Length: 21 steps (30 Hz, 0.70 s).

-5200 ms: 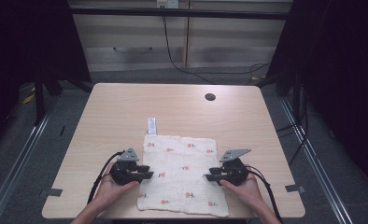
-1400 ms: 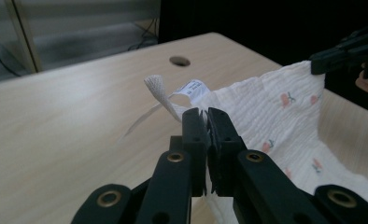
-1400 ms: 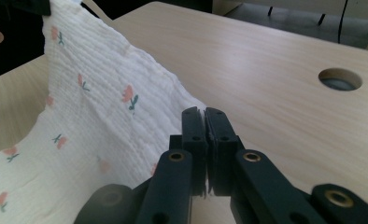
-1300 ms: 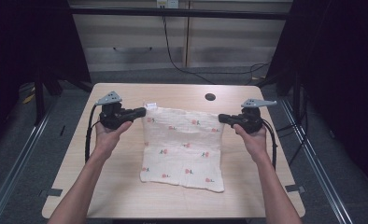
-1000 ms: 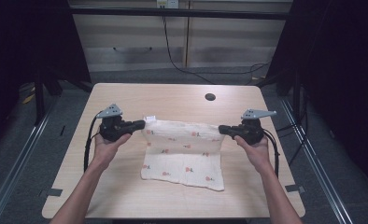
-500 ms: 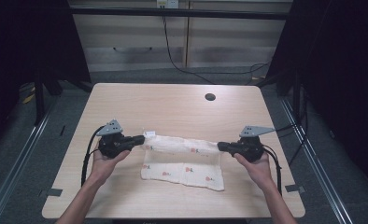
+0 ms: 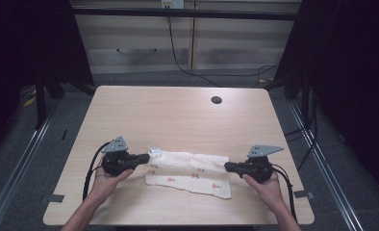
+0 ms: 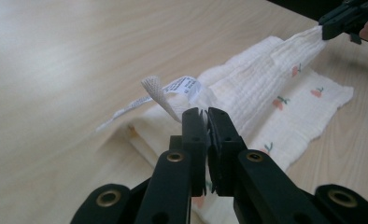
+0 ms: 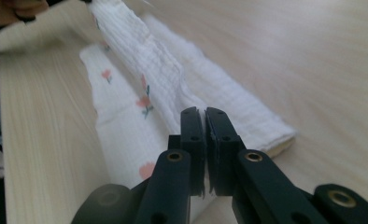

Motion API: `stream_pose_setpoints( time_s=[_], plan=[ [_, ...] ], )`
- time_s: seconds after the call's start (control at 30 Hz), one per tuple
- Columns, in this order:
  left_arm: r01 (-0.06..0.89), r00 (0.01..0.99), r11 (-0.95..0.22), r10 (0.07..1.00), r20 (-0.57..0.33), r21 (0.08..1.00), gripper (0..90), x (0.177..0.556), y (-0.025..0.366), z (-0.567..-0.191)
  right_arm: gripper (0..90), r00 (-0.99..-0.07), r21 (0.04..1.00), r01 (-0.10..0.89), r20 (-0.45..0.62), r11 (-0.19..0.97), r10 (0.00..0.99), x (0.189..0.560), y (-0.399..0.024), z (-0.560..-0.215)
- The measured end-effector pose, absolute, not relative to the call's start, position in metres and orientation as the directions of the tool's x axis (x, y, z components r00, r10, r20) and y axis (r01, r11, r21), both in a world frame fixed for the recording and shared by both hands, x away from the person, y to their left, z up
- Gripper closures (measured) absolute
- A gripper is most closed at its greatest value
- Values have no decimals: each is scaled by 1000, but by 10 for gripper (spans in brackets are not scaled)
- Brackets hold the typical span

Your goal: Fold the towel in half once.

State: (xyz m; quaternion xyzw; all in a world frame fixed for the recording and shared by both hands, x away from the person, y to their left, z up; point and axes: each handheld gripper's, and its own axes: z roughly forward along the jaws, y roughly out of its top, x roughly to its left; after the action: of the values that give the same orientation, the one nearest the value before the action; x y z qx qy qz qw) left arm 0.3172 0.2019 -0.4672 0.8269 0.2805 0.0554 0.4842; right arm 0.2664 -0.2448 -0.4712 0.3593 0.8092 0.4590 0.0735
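A white cloth [image 7: 187, 172] with small red prints lies near the table's front edge, doubled over into a long band. My left gripper [image 7: 146, 157] is shut on its upper layer's left corner, beside a white label tag [image 7: 154, 150]. My right gripper [image 7: 227, 166] is shut on the right corner of that layer. In the left gripper view the jaws [image 8: 206, 114] pinch the cloth [image 8: 266, 84] just below the tag [image 8: 173, 91], and the right gripper [image 8: 334, 21] shows far off. In the right gripper view the jaws [image 9: 204, 114] clamp the raised fold of the cloth [image 9: 140, 60].
The wooden table [image 7: 178, 115] has a round dark hole [image 7: 216, 100] near its far right. Cables trail from both grippers off the front edge. Cabinets and black frame posts stand beyond the table.
Both grippers have come down and toward the person, carrying the cloth's far edge with them. The cloth has gone from a hanging sheet to a low folded band on the table.
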Motion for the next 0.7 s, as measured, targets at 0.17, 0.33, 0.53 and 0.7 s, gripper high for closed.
stream_pose_setpoints(
  time_s=[0.17,0.33,0.53,0.7],
  plan=[
    [398,842,-371,511,-173,839,862,310,208,-460,857,-736,792,517,218,325,640,261,-243,-468],
    [408,849,-400,497,-180,821,861,302,207,-476,839,-732,778,535,233,329,640,251,-242,-473],
    [411,860,-438,478,-180,800,861,298,199,-486,825,-730,767,544,233,340,643,246,-243,-484],
    [421,859,-429,472,-199,799,849,293,204,-487,770,-732,764,551,248,336,635,242,-245,-488]
  ],
)
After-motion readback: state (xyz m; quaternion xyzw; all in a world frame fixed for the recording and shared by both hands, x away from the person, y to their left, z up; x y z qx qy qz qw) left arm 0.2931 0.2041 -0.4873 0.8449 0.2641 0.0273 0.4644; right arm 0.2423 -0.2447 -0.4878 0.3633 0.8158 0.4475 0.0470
